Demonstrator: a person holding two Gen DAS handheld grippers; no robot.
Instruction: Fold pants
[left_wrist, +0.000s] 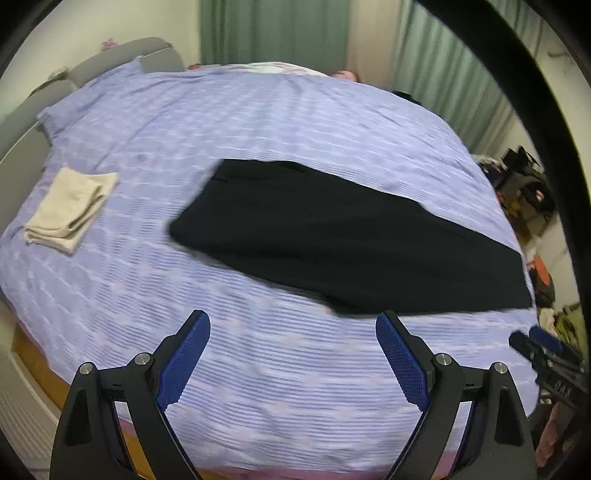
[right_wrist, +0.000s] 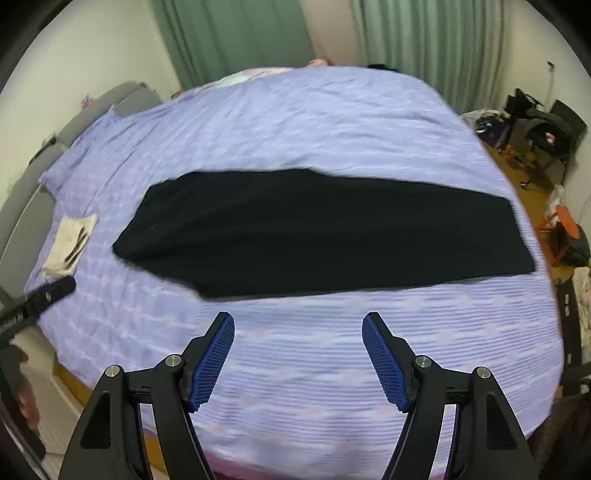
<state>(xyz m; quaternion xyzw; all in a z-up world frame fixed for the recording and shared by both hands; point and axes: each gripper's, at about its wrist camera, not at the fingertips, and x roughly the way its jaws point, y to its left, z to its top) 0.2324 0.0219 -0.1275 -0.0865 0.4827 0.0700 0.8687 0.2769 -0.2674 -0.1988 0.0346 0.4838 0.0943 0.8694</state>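
Observation:
Black pants (left_wrist: 332, 240) lie flat on a lilac striped bedspread (left_wrist: 258, 122), folded lengthwise, waist toward the left and leg ends toward the right. In the right wrist view the pants (right_wrist: 314, 232) stretch across the middle of the bedspread (right_wrist: 295, 118). My left gripper (left_wrist: 293, 332) is open and empty, hovering above the bedspread just short of the pants' near edge. My right gripper (right_wrist: 298, 328) is open and empty, also above the bedspread in front of the pants. The right gripper's tip shows at the right edge of the left wrist view (left_wrist: 543, 347).
A folded beige garment (left_wrist: 70, 206) lies on the bed's left side, also seen in the right wrist view (right_wrist: 70, 240). A grey headboard (left_wrist: 122, 59) stands at the left. Green curtains (right_wrist: 236, 37) hang behind. Bags and clutter (right_wrist: 535, 125) sit on the floor at the right.

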